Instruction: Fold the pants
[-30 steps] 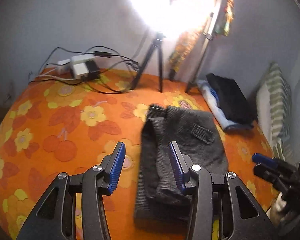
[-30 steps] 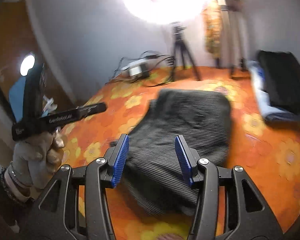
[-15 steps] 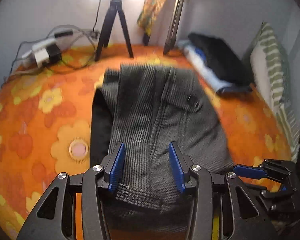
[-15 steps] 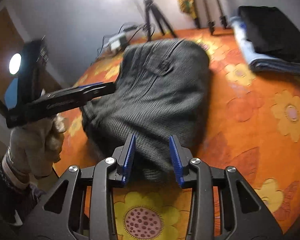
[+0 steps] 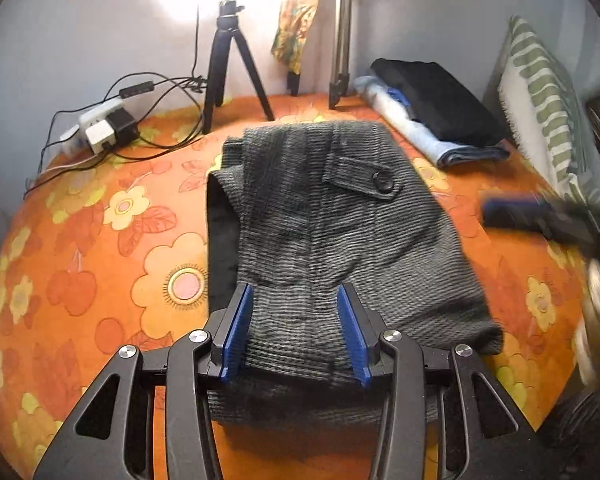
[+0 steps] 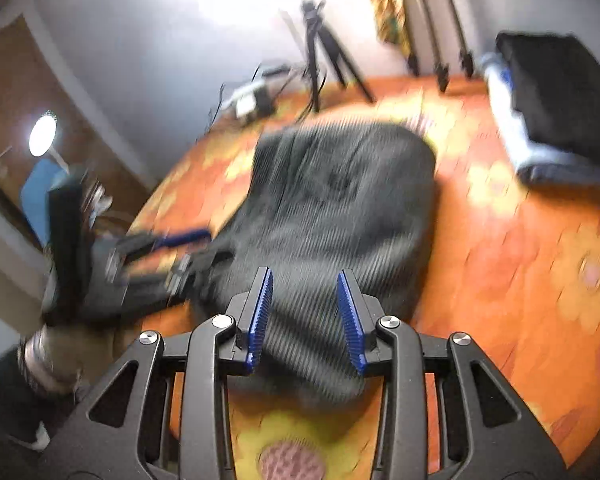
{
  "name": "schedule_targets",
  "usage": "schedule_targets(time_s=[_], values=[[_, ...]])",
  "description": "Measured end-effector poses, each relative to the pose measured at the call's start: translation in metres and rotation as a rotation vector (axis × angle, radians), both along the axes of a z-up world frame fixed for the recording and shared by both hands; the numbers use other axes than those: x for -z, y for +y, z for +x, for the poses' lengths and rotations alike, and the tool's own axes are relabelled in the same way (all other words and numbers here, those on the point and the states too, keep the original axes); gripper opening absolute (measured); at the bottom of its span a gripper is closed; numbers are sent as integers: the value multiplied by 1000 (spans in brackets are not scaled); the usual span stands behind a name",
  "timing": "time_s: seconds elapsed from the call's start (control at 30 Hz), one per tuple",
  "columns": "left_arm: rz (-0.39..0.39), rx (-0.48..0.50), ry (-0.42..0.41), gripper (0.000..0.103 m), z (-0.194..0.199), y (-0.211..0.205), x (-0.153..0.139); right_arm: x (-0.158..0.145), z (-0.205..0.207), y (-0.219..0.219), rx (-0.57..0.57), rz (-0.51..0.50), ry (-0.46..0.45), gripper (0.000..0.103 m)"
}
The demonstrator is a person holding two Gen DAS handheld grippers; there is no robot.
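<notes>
Both grippers, left gripper [image 5: 296, 330] and right gripper [image 6: 305, 318], hang with jaws spread over the near edge of the half-folded pants [image 5: 332, 216] on the bed [image 5: 100, 240], gripping nothing; next, pinch that edge.

Both handheld grippers angled downward, jaws part-open

The left black two-finger gripper with blue ribbed pads [image 5: 298, 334] sits at six o'clock in its own view, jaws parted, with dark cloth showing between the pads; whether they press on it cannot be told. The right black two-finger gripper with blue ribbed pads [image 6: 305, 320] has just been closing its jaws, which stand apart over dark cloth. The left gripper appears blurred at nine o'clock in the right wrist view, gripped by a gloved hand [image 6: 60, 344].
</notes>
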State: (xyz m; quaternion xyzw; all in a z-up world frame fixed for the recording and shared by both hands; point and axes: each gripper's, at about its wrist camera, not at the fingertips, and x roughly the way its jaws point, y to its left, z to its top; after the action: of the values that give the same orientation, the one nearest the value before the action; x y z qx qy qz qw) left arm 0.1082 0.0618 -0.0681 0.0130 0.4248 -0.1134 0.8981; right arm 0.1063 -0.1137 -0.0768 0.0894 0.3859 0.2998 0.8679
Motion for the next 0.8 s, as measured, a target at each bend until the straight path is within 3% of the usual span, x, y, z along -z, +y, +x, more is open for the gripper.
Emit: schedule_targets(time_s=[0.17,0.4,0.8], values=[[-36,19,21,42,-4,-5,3,-18,48,28,-28,-91,-67,36],[-3,45,24,42,-3,-7,8,3,114,74,-52,-236,-72,36],[17,40,49,43,4,0,18,29,158,104,-53,-312,-38,36]])
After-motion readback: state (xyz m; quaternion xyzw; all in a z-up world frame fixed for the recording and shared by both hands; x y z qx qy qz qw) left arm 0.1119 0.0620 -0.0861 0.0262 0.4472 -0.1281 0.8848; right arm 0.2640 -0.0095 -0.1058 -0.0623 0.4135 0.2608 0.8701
